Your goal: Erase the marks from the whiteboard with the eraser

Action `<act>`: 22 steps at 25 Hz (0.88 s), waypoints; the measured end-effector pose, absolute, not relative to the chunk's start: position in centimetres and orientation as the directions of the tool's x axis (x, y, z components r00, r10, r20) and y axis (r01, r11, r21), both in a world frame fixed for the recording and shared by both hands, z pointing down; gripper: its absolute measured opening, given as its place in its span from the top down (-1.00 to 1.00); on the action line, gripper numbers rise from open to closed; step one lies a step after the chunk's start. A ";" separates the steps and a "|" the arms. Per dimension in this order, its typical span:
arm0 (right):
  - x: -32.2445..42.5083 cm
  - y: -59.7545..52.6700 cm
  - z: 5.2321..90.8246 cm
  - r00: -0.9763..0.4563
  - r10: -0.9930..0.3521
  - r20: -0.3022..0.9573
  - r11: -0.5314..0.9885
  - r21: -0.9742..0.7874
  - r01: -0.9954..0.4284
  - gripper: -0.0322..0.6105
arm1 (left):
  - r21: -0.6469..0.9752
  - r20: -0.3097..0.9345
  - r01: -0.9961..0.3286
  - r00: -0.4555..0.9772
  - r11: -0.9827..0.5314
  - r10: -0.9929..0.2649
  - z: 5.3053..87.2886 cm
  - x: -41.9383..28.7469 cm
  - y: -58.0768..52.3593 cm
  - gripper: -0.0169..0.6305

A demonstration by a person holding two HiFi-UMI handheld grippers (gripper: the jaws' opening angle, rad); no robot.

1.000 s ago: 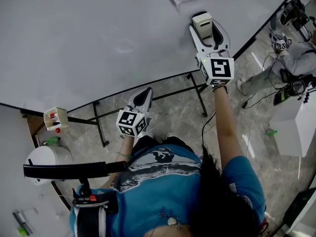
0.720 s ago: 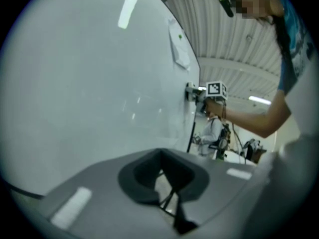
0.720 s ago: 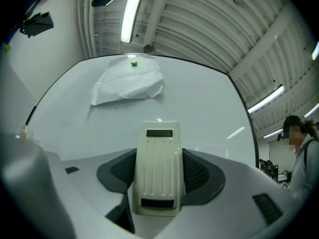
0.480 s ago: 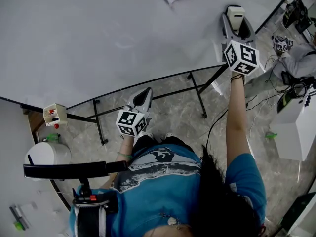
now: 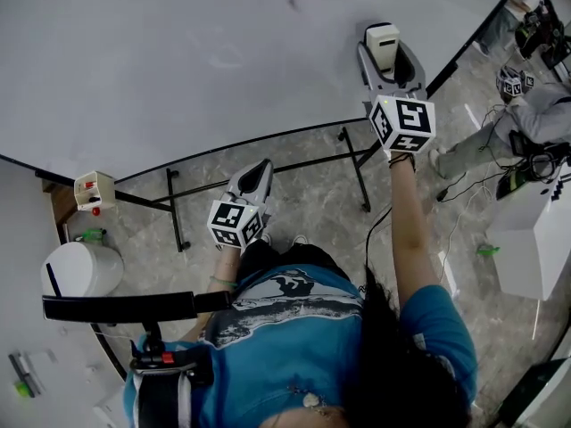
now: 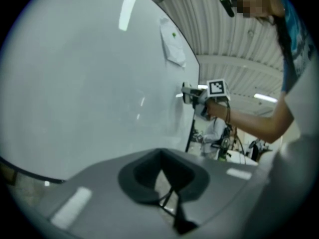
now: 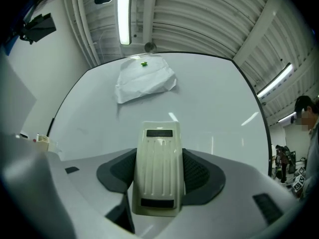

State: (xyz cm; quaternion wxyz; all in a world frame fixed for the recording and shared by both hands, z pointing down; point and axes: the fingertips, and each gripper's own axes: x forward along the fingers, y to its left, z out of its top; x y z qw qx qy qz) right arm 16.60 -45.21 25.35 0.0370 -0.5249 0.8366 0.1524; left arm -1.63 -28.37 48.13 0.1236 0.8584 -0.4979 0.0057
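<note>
The large whiteboard (image 5: 161, 96) fills the upper head view, with a faint smudged mark (image 5: 223, 58) left of centre. A cream ribbed eraser (image 5: 384, 41) is pressed to the board near its lower right edge, and my right gripper (image 5: 385, 53) is shut on it. In the right gripper view the eraser (image 7: 158, 168) sits between the dark pads, flat towards the whiteboard (image 7: 214, 108). My left gripper (image 5: 257, 171) hangs low below the board's edge, shut and holding nothing. From the left gripper view the board (image 6: 84, 83) stretches away to the right gripper (image 6: 190, 93).
A white sheet (image 7: 145, 80) hangs on the board's upper part. The board's black stand legs (image 5: 355, 169) cross the marble floor. A small box with red buttons (image 5: 92, 191) is at the left. Another person (image 5: 522, 119) and a white cabinet (image 5: 535, 230) are at the right.
My right gripper slid the eraser to the right along the board, then back to the left. My left gripper has stayed where it was.
</note>
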 end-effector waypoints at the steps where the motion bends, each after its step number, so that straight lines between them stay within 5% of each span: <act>1: 15.7 -44.6 26.4 -0.469 -0.859 -0.204 0.427 0.218 -0.877 0.08 | 0.210 0.140 -0.859 0.499 -0.467 -0.855 48.5 -1.4 -28.0 0.93; 22: 2.7 -28.7 42.7 -0.662 -0.747 0.066 0.665 0.079 -0.743 0.08 | 0.222 0.183 -0.888 0.444 -0.403 -0.877 50.6 -5.6 -18.3 0.94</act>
